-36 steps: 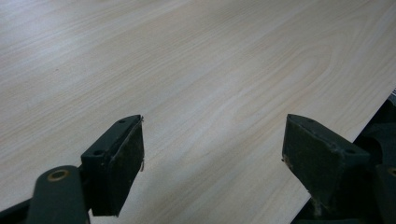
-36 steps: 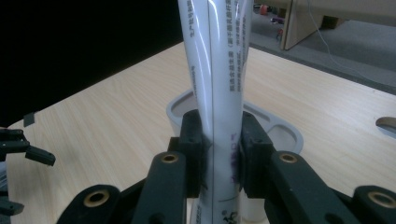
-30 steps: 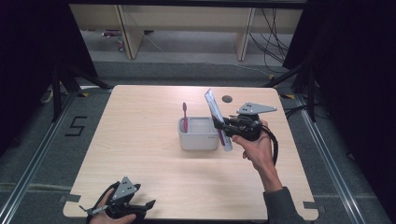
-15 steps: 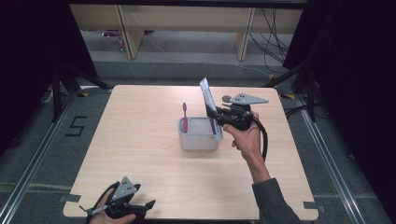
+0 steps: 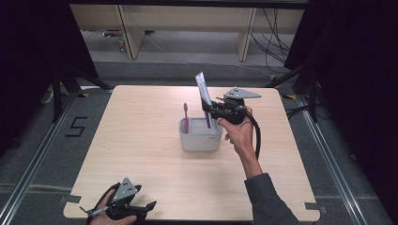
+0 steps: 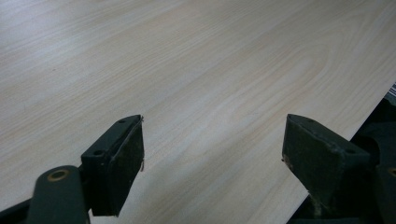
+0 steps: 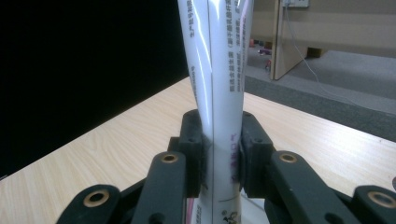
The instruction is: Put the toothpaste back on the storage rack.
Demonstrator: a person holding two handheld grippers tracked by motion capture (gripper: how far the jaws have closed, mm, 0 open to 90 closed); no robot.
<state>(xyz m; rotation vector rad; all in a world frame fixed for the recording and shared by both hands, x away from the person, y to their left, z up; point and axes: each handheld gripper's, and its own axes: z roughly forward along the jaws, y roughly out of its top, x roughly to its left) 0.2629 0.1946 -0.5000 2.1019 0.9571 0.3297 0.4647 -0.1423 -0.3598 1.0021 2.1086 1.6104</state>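
Toothpaste tube point(image 5: 204, 96) now more upright than half a second ago, lower end inside the grey cup point(image 5: 200, 137) at table point(image 5: 141, 154) centre, crimped top sticking up and leaning slightly left-back. In the high view: right gripper point(image 5: 212, 110) clamped on the tube's lower half, just above the cup rim, hand point(image 5: 238, 133) wrapped round the gripper body to the cup's right. Compared with a second ago, carried from a slanted pose at the cup's right edge up and over the opening, so probably mid-insertion, not yet released. Purple toothbrush point(image 5: 186, 118) standing in the cup's left side, apart from the tube. Left gripper point(image 5: 141, 207) parked at the near-left table edge, same spot as before, idle. In the left gripper view: jaws spread wide, nothing between them, only bare wood grain below and the table edge at right. In the right gripper view: jaws closed tight on the tube point(image 7: 219, 70), pads pinching it from both sides, print running vertically, tube rising straight up out of frame; bit of white cup rim point(image 7: 254, 205) visible low behind the jaws. Meaning for the work: tube nearly seated beside the brush; likely next, lowering a touch and opening. Risk: tipping the light cup or tube flopping against the brush on release.
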